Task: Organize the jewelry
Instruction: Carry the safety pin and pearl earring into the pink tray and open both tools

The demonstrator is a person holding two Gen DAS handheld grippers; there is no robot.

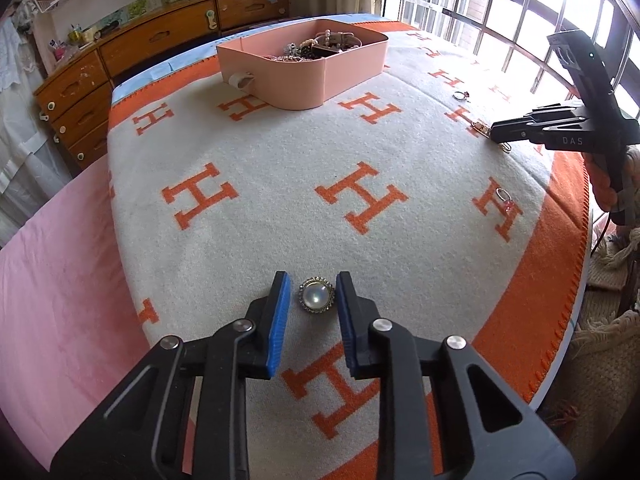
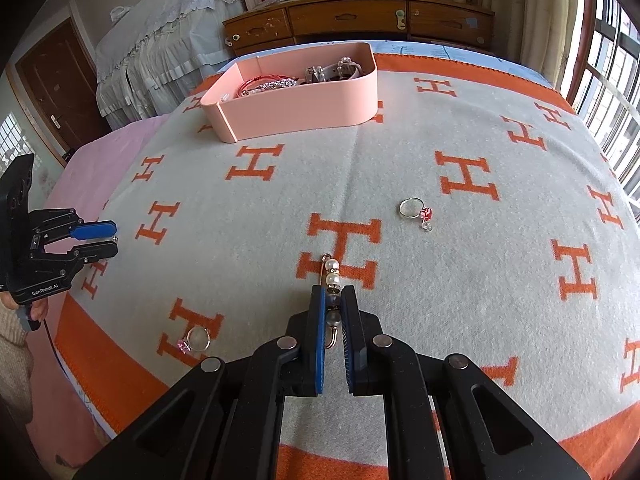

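A round pearl brooch (image 1: 316, 300) lies on the blanket between the blue pads of my left gripper (image 1: 313, 285), which is open around it without touching. My right gripper (image 2: 332, 294) is closed on a gold pin with pearl beads (image 2: 332, 276), whose front end sticks out past the fingertips. In the left wrist view the right gripper (image 1: 494, 133) is at the right edge with the pin (image 1: 480, 127). The pink jewelry box (image 1: 304, 64) holds several pieces at the far side and also shows in the right wrist view (image 2: 296, 100).
A ring with a red charm (image 2: 416, 210) and a ring with a pink stone (image 2: 196, 340) lie on the orange-and-grey H blanket (image 2: 400, 280). Another ring (image 1: 461, 96) lies near the window. A wooden dresser (image 1: 160, 40) stands behind the bed.
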